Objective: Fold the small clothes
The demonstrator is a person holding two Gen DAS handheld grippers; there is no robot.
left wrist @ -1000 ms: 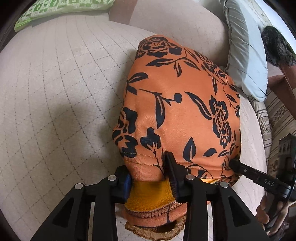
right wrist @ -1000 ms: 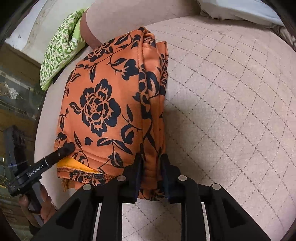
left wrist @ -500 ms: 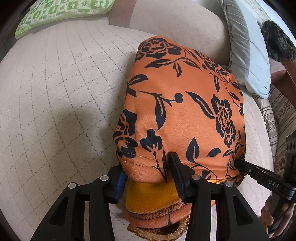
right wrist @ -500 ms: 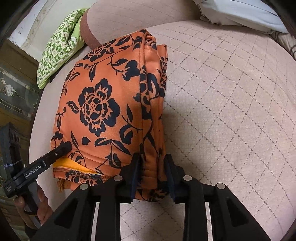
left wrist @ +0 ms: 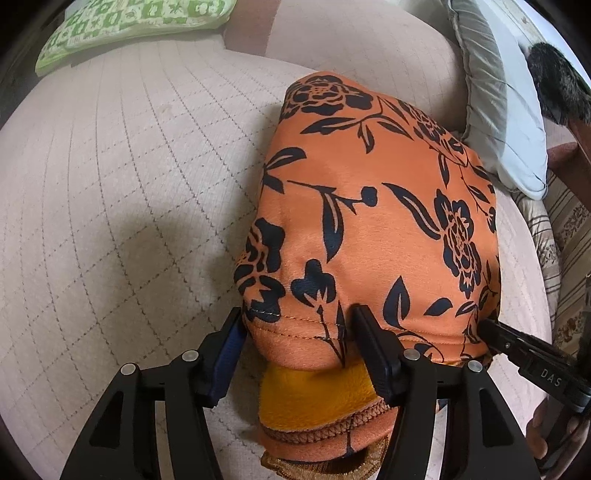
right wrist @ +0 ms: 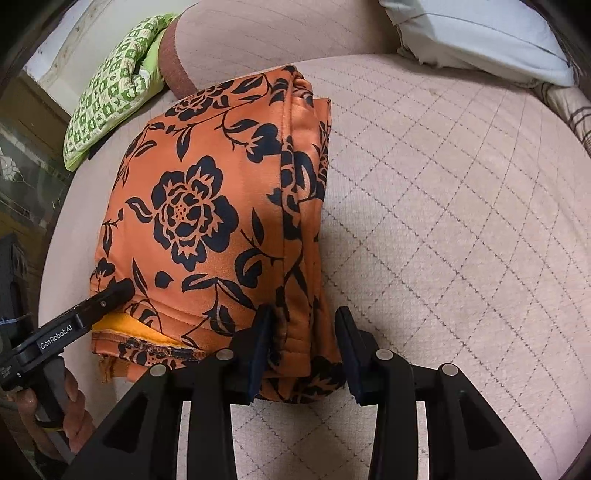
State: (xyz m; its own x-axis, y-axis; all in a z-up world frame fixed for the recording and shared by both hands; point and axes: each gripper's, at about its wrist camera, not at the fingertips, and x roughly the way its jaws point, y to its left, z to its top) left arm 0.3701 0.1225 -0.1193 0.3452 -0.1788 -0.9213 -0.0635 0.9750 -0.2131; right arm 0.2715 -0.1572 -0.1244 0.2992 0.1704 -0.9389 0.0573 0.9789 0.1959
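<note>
Folded garment lies on the sofa, long axis running away from both grippers. Left gripper and right gripper straddle its 2 near corners, jaws opening, pads off the cloth, nothing gripped.

Left gripper: matte black angular fingers, silver rivets, blue pads. Right gripper: same build; white "GenRobot.AI" and "DAS" lettering on finger sides

Bare quilted cushion free right of folded garment; pillow blocks far edge.
</note>
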